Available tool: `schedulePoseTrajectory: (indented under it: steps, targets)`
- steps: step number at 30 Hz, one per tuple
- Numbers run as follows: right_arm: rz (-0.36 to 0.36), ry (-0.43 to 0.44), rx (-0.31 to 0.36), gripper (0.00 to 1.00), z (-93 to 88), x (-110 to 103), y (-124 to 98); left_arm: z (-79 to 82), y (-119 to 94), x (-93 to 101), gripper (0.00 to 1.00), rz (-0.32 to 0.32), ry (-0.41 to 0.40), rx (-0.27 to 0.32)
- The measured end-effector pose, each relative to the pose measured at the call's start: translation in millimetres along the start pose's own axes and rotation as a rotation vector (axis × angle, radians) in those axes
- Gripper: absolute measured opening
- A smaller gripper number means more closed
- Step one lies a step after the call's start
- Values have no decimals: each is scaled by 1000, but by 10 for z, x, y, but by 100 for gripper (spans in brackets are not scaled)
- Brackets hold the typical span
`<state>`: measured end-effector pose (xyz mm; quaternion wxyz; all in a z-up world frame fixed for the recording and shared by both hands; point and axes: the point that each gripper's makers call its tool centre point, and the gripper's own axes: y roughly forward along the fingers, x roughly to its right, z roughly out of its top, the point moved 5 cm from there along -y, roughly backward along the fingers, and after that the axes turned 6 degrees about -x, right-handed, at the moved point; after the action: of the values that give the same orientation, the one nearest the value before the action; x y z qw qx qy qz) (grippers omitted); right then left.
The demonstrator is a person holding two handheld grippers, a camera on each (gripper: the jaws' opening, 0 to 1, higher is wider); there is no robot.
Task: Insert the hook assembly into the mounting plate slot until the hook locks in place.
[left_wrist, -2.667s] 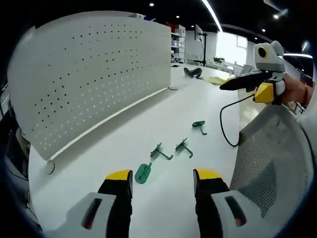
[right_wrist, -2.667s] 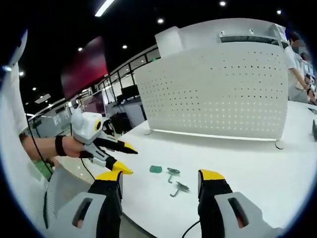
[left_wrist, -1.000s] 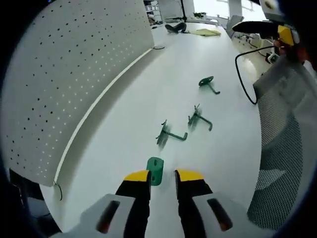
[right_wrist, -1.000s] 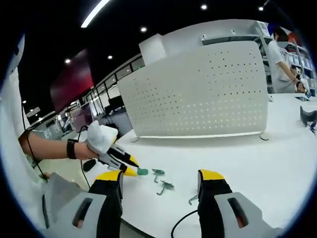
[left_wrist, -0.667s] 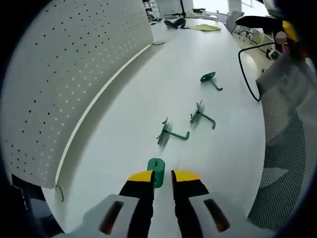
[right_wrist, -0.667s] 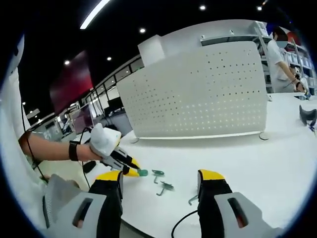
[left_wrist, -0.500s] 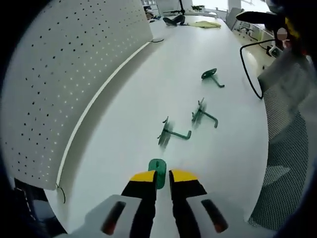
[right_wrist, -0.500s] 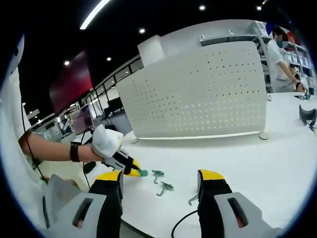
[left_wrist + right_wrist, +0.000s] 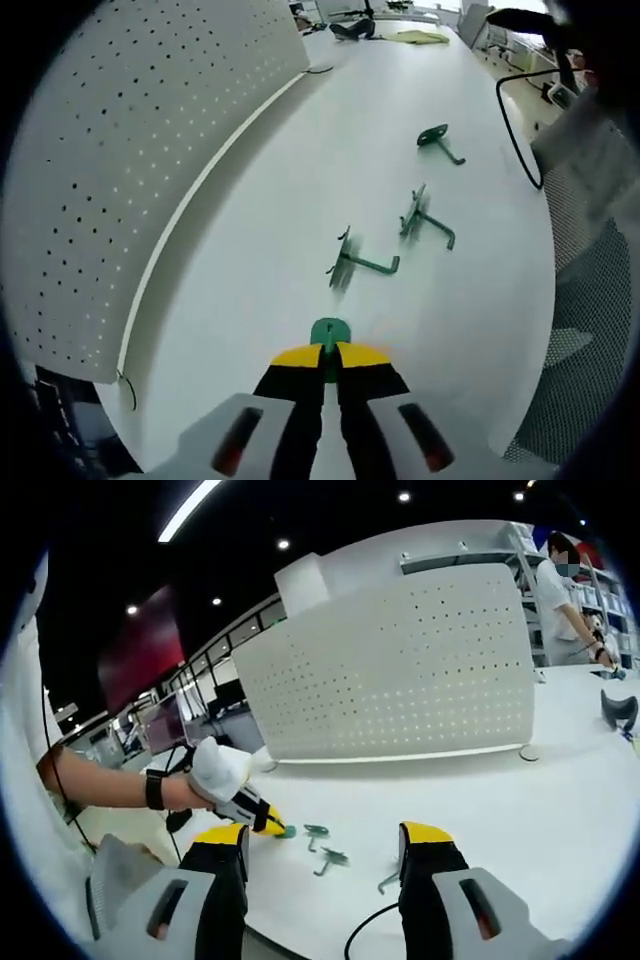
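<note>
Left gripper [image 9: 330,352]: low over the bench, its yellow-tipped jaws pinched together on the green plate [image 9: 330,333], which sticks out just past the tips and sits at bench level.
Left gripper from the right gripper view [image 9: 268,827]: held in a hand with a dark wristband, tips down at the plate [image 9: 288,831] near the bench's front edge.
Right gripper [image 9: 325,845]: raised above the near edge of the bench, jaws wide apart, nothing between them.
Hooks: three green ones lie loose on the bench beyond the plate. The nearest hook [image 9: 355,265] lies just ahead of the left jaws, the second hook [image 9: 424,222] a little farther and to the right, the third hook [image 9: 440,142] well beyond that.
Bench [image 9: 300,180]: white, long and bare around the hooks.
Pegboard [image 9: 130,130]: white perforated panel standing upright along the bench's far side, well apart from the hooks.
Cable [image 9: 515,110]: black, looping over the bench edge on the right of the left gripper view.
Person [image 9: 562,605]: standing at far right behind the pegboard.
</note>
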<state>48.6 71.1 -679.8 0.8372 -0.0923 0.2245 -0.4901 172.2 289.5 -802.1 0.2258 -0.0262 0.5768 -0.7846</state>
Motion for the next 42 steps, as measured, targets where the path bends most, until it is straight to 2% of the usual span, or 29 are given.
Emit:
schedulePoseTrajectory:
  steps: [4, 19, 30, 33, 36, 42]
  targets:
    - [3, -4, -4, 61, -5, -5, 6, -18, -29, -27, 4, 6, -19, 18]
    - [26, -26, -12, 61, 15, -50, 20, -42, -209, -62, 4, -9, -177, 119]
    - [60, -61, -15, 61, 80, -86, 27, -68, -417, -93, 4, 34, -276, 211]
    - [68, -106, 37, 64, 152, -124, 14, -75, -480, -92, 4, 40, -308, 241]
    - [86, -87, 26, 65, 161, -136, 20, -80, -538, -80, 4, 51, -335, 265]
    - [100, -146, 16, 68, 166, -155, 51, -81, -682, -56, 4, 79, -395, 320]
